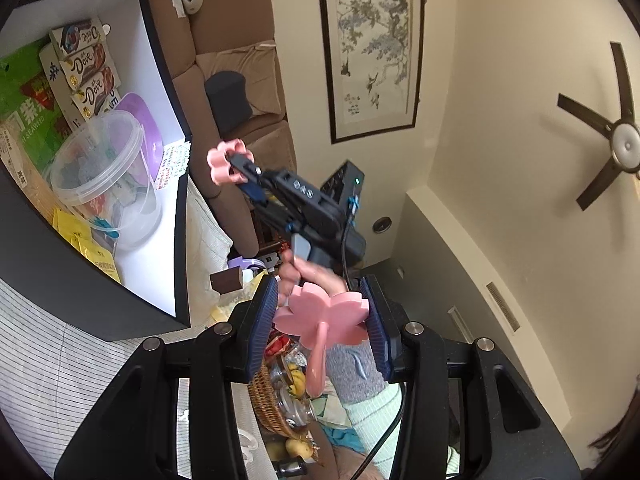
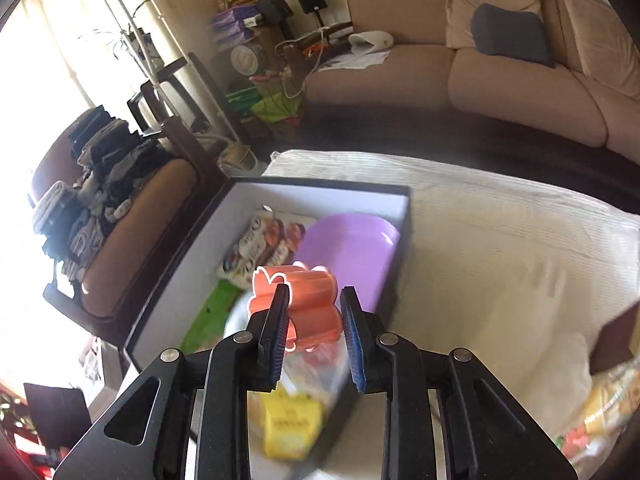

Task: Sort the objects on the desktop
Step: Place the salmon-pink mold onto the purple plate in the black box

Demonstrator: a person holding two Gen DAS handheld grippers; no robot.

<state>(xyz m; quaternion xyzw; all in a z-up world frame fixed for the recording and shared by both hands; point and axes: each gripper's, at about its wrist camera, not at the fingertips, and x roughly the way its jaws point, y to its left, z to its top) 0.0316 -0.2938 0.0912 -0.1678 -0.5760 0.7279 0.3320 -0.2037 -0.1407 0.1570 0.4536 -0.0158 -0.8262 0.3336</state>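
While my right jaws are pinching the pink flower-shaped piece (image 2: 298,304) across its fluted sides, my right gripper (image 2: 314,312) is tilting down, and the black box (image 2: 404,216) is lying just beyond and below the tips, its long axis running away from me. The piece's flat face is turning up and to the left. My left gripper (image 1: 324,320), further from the box, is clamping a second pink flower (image 1: 326,314), its stem pointing back towards me between the jaws. I judge the right hand nearer for the drop.
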